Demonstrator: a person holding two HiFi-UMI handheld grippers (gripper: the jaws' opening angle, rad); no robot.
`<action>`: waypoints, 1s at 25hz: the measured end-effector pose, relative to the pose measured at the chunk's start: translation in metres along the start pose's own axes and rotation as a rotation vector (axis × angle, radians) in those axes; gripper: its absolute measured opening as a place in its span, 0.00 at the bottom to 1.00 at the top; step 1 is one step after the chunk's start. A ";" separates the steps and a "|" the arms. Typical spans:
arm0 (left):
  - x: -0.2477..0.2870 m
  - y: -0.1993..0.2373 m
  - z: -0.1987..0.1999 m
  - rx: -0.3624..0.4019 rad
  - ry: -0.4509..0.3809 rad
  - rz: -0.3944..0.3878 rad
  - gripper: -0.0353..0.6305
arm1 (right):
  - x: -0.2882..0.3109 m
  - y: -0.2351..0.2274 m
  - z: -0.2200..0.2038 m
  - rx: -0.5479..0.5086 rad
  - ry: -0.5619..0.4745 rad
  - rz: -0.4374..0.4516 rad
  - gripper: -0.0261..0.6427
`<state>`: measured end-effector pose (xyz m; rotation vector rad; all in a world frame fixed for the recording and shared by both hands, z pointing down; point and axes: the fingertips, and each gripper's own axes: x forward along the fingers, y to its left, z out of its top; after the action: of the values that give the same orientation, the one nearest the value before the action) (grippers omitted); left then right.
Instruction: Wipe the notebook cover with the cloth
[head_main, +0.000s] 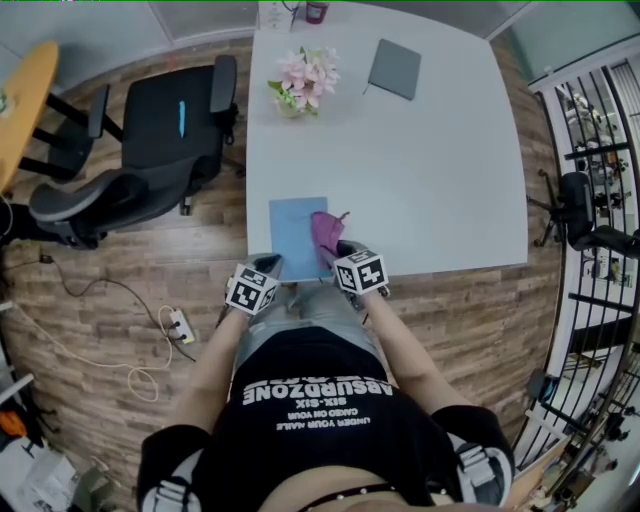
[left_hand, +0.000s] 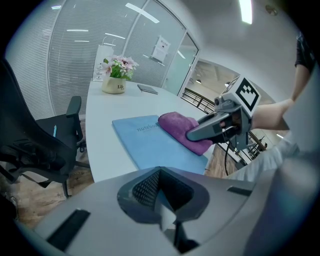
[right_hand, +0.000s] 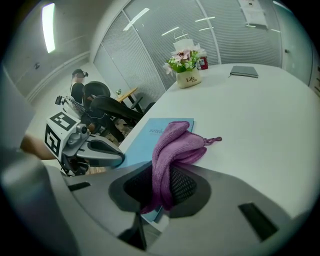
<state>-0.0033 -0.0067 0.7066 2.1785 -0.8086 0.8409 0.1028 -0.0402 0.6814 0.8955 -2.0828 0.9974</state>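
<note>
Person (head_main: 320, 420) at the desk's (head_main: 430, 170) near edge holds a purple cloth (head_main: 326, 232) on a blue notebook (head_main: 293, 235).
Right gripper (head_main: 338, 250) has its jaws clamped on the cloth, which drapes over the notebook's right side. The notebook lies flat at the near edge, toward the left corner. Left gripper (head_main: 266, 266) sits at its near left corner, jaws drawn almost together on a pale blue sliver, seemingly that corner.

flower pot (head_main: 300, 88), grey folder (head_main: 395, 69), chair (head_main: 140, 150).

notebook (head_main: 295, 235) right edge: partly under cloth (head_main: 326, 236) | red container (head_main: 316, 10): cut by top edge
</note>
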 end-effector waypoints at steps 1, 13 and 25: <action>0.000 0.000 0.000 0.002 -0.001 -0.001 0.08 | 0.001 0.001 0.000 -0.002 0.003 0.002 0.17; -0.003 -0.004 0.003 0.004 0.005 -0.005 0.08 | 0.020 0.034 0.006 -0.039 0.043 0.075 0.17; -0.007 -0.005 -0.002 0.015 0.033 0.016 0.08 | 0.031 0.044 0.010 -0.144 0.045 0.095 0.17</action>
<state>-0.0045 -0.0002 0.7013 2.1682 -0.8070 0.8922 0.0479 -0.0368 0.6840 0.7015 -2.1457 0.8937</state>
